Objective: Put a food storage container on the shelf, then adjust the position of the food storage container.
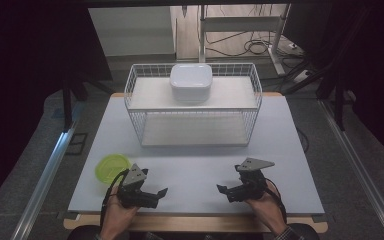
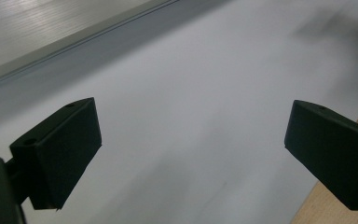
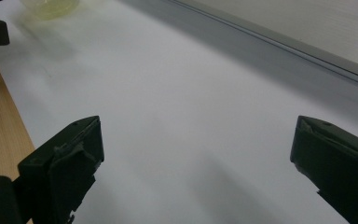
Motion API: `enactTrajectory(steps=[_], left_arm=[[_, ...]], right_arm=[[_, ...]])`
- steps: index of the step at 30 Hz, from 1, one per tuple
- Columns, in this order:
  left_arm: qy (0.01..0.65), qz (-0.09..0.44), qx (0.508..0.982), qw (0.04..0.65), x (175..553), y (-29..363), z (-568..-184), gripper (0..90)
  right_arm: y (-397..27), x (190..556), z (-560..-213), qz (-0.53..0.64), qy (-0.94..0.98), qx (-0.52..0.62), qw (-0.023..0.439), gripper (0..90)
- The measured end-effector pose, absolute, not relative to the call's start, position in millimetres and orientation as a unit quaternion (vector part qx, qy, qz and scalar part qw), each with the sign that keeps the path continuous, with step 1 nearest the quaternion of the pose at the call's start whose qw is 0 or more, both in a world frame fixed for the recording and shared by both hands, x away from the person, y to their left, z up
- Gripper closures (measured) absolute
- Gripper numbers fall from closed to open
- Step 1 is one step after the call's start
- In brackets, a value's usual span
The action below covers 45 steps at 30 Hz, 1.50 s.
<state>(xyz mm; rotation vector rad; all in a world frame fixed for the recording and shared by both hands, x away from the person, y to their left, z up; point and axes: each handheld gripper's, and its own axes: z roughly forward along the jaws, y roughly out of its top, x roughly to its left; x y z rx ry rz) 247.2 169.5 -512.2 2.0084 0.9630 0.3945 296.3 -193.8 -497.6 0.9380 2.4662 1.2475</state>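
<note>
**Both grippers low at the near edge of the bench, jaws wide apart, nothing held**

A white wire basket rack (image 1: 193, 105) stands at the far middle of the bench (image 1: 195, 170) and serves here as the landmark. It has two levels, and a white square lidded container (image 1: 190, 82) sits on its upper shelf, toward the back and about centred. The lower shelf is bare.

In front of the rack and off to its left, a small yellow-green bowl (image 1: 112, 167) rests on the white bench top, well apart from the rack's front wires. It also appears, blurred, at the top left of the right gripper view (image 3: 51, 6).

The left gripper (image 1: 156, 195) is in front of the rack's left end, near the bench's near edge, held in the person's left hand (image 1: 120, 212). The bowl lies just beside it, on the side away from the rack's middle, and the two do not touch. In the left gripper view its jaws stand far apart with only bare bench surface between them.

The right gripper (image 1: 225, 192) is in front of the rack's right end, also near the bench's near edge, held in the person's right hand (image 1: 265, 205). The right gripper view shows its jaws spread wide over bare white surface, gripping nothing.

The two grippers point toward each other, with a stretch of open bench between them.
</note>
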Motion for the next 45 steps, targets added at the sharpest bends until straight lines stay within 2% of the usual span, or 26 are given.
enactTrajectory(steps=[5,7,8,9,10,12,13,14,17,19,25,29,35,45], left_arm=[[0.394,0.157,0.802,0.422,249.1,175.2,-506.0,4.9],[0.4,0.168,0.799,0.416,249.6,180.7,-503.2,10.8],[0.404,0.174,0.798,0.413,250.3,184.5,-501.6,21.2],[0.41,0.178,0.793,0.414,250.9,188.8,-500.3,21.2],[0.417,0.179,0.786,0.42,251.8,193.5,-499.1,27.0],[0.429,0.182,0.776,0.426,254.5,205.1,-495.9,42.8],[0.44,0.186,0.765,0.431,257.2,218.0,-492.8,58.1],[0.446,0.191,0.759,0.434,258.2,225.1,-491.5,65.5],[0.469,0.196,0.741,0.439,260.6,246.8,-489.7,83.6],[0.485,0.202,0.73,0.437,260.9,260.8,-489.2,89.6],[0.52,0.235,0.703,0.425,260.2,294.0,-490.4,89.8],[0.55,0.269,0.688,0.389,262.1,319.6,-499.4,89.8],[0.579,0.261,0.683,0.362,269.2,334.3,-513.0,89.8],[0.585,0.247,0.692,0.344,272.3,328.4,-518.7,89.7]], right_arm=[[-190.7,296.4,-499.9,0.418,0.844,0.315,0.114,3.0],[-190.2,296.8,-500.7,0.417,0.844,0.317,0.112,3.2],[-190.0,297.2,-501.1,0.417,0.844,0.317,0.113,3.4],[-190.0,297.2,-501.1,0.417,0.844,0.317,0.113,3.4],[-189.9,297.3,-501.3,0.418,0.844,0.318,0.112,3.6],[-189.8,297.5,-501.3,0.417,0.844,0.321,0.11,4.2],[-189.8,298.1,-501.3,0.416,0.843,0.323,0.111,4.3],[-189.6,298.2,-501.2,0.416,0.842,0.324,0.11,4.4],[-189.3,298.1,-501.3,0.418,0.842,0.323,0.108,4.6],[-188.9,298.1,-501.4,0.417,0.843,0.321,0.109,4.8],[-187.9,298.8,-502.8,0.413,0.846,0.32,0.11,4.9],[-188.3,299.7,-502.8,0.41,0.845,0.325,0.108,4.9],[-187.9,300.2,-503.6,0.407,0.846,0.326,0.107,5.0],[-187.3,299.8,-503.7,0.406,0.849,0.323,0.105,5.1]])
